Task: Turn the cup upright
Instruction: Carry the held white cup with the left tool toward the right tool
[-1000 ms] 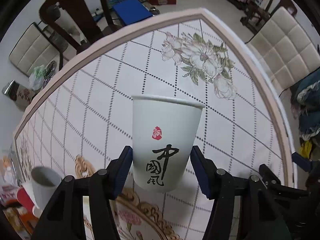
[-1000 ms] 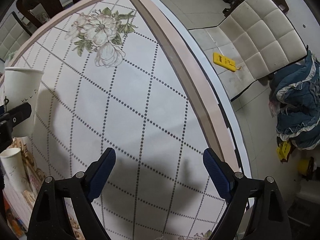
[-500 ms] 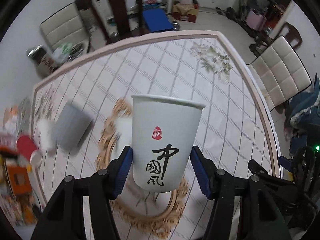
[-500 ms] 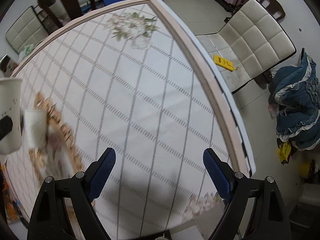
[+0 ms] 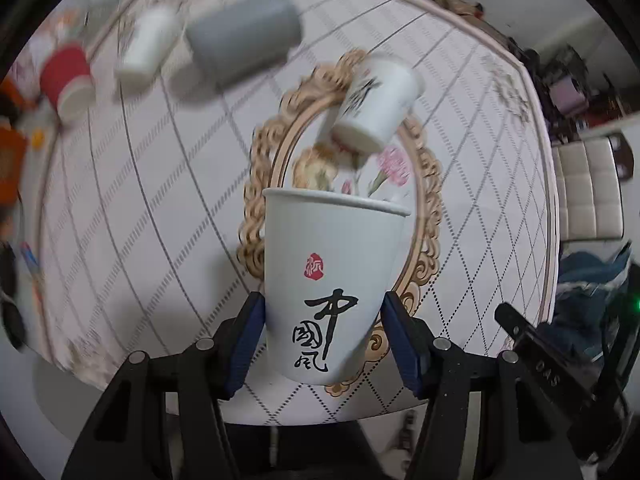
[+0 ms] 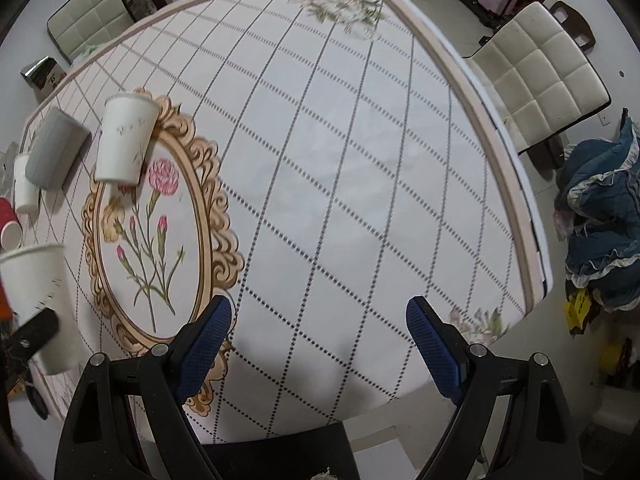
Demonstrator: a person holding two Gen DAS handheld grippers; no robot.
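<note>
My left gripper [image 5: 322, 336] is shut on a white paper cup with black calligraphy [image 5: 332, 284]. The cup sits rim-up between the blue pads and is held above the table; it also shows at the left edge of the right wrist view [image 6: 38, 304]. My right gripper [image 6: 318, 344] is open and empty above the table's near edge. A second white paper cup [image 5: 376, 108] stands on the gold oval frame print, also in the right wrist view [image 6: 124, 142].
A grey cup [image 5: 244, 34], a small white cup [image 5: 146, 50] and a red cup [image 5: 68, 80] stand at the far left of the table [image 6: 360, 160]. White padded chairs [image 6: 536, 76] and a blue garment [image 6: 600, 224] are on the right.
Both grippers have pulled back toward the table's near edge and risen. The left view has swung round with the cup still held; the other cups now appear farther off and blurred.
</note>
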